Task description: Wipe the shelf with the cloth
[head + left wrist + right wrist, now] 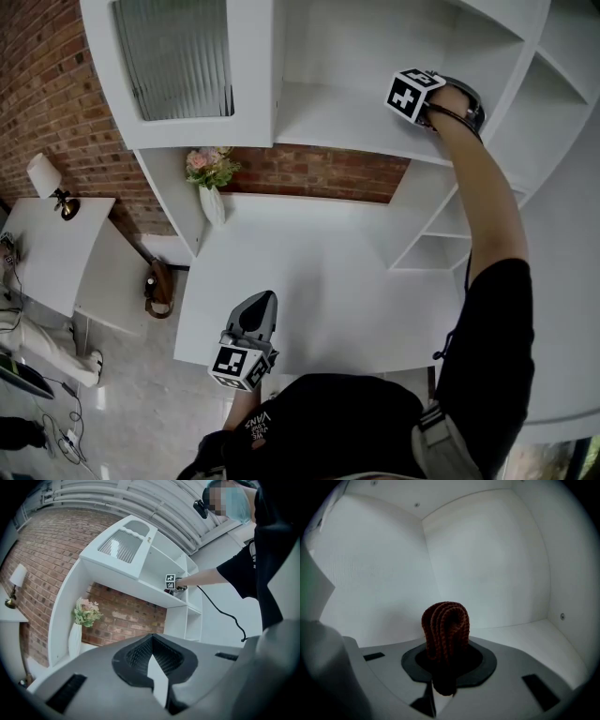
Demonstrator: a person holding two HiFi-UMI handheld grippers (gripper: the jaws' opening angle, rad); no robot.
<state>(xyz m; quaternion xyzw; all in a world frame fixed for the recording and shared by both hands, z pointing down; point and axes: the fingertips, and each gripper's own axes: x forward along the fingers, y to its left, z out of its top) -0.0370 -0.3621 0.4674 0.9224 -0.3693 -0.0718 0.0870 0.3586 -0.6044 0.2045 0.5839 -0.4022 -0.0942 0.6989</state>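
A folded brown knitted cloth point(445, 627) stands up between the jaws of my right gripper point(445, 660), which is shut on it. That gripper point(424, 94) is reached into the upper open compartment of the white shelf unit, over the shelf board point(337, 127). In the right gripper view the compartment's white floor point(539, 632) and back walls surround the cloth. My left gripper point(265, 300) hangs low over the white desktop point(328, 281), shut, nothing between its pads point(136, 656). In the head view the cloth is hidden behind the marker cube and hand.
A white vase of pink flowers point(211, 183) stands at the desktop's back left against the brick wall point(319, 173). A ribbed-glass cabinet door point(173, 56) is left of the compartment. Small cubbies point(441, 244) lie to the right. A lamp point(47, 178) stands on a side table.
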